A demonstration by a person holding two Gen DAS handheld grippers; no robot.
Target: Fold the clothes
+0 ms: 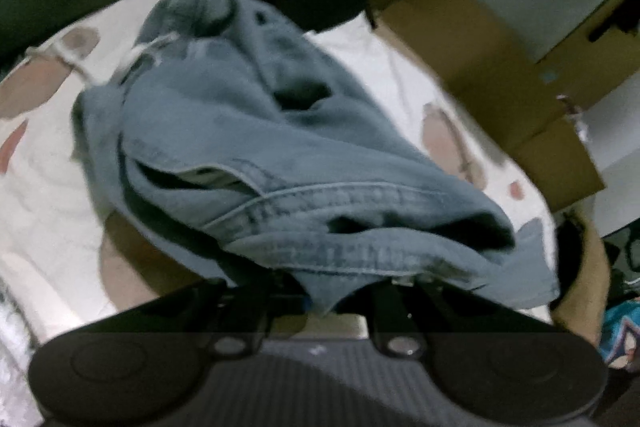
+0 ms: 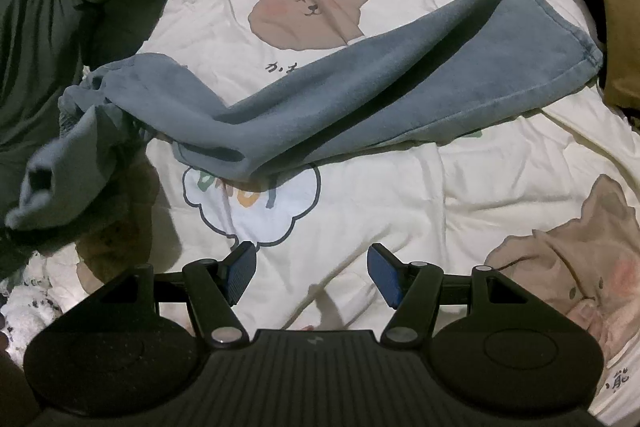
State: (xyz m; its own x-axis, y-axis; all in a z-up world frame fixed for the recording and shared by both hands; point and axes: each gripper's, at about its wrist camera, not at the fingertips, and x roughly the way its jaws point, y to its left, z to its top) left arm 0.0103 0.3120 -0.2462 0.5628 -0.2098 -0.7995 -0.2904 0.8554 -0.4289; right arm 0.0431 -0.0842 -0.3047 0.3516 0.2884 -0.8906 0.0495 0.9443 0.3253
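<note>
So the left gripper pinches the jeans over a bear-print bedsheet beside cardboard boxes, right gripper wide, empty.

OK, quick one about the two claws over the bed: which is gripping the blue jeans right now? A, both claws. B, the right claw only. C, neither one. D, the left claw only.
D: the left claw is shut on a bunched seam of the jeans, while the right claw stands open above the bear-print sheet with nothing between its pads.
</note>
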